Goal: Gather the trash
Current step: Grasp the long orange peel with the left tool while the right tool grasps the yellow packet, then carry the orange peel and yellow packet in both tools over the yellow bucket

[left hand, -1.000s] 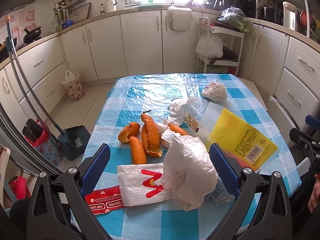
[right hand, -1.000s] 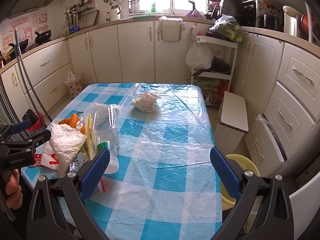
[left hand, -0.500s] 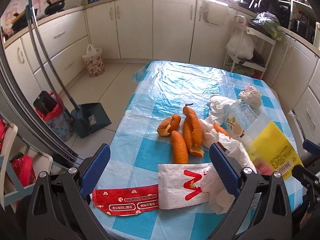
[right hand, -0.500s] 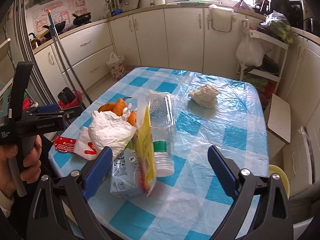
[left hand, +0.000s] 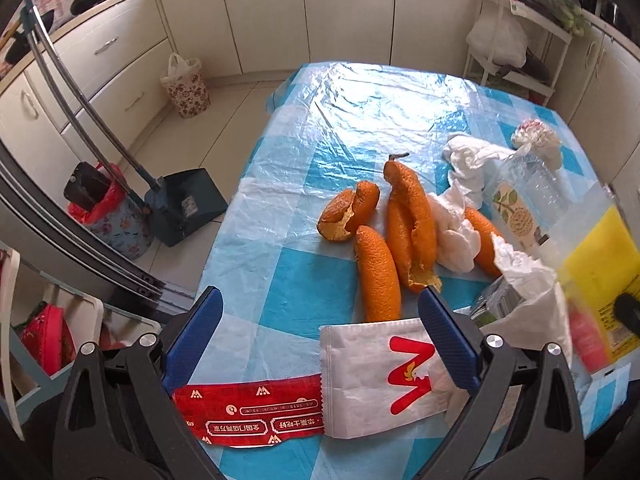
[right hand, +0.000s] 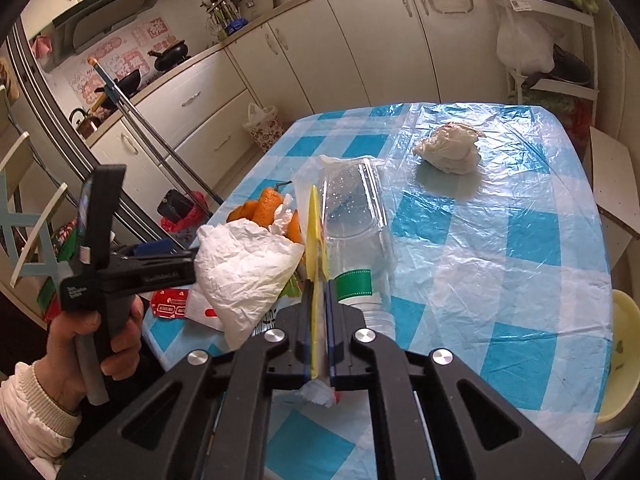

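My right gripper (right hand: 317, 292) is shut on the edge of a yellow plastic bag (right hand: 315, 224), which also shows at the right of the left wrist view (left hand: 600, 264). My left gripper (left hand: 320, 320) is open and empty, low over the table's near edge, above a white wrapper with a red mark (left hand: 384, 372) and a red wrapper (left hand: 248, 412). Orange peels (left hand: 400, 224), white tissues (left hand: 456, 224), a crumpled white bag (right hand: 244, 268) and a clear plastic bottle (right hand: 356, 224) lie bunched together. A crumpled paper ball (right hand: 450, 148) sits apart, farther back.
The table has a blue-checked cloth (right hand: 500, 264) under clear plastic. A dustpan (left hand: 184, 204) and a small bin with a red liner (left hand: 108, 212) stand on the floor to the left. A yellow basin (right hand: 618, 352) sits off the right edge. Cabinets ring the room.
My right gripper has swung left to the trash pile and shut on the yellow bag. My left gripper has moved left and lower, toward the wrappers at the near edge.
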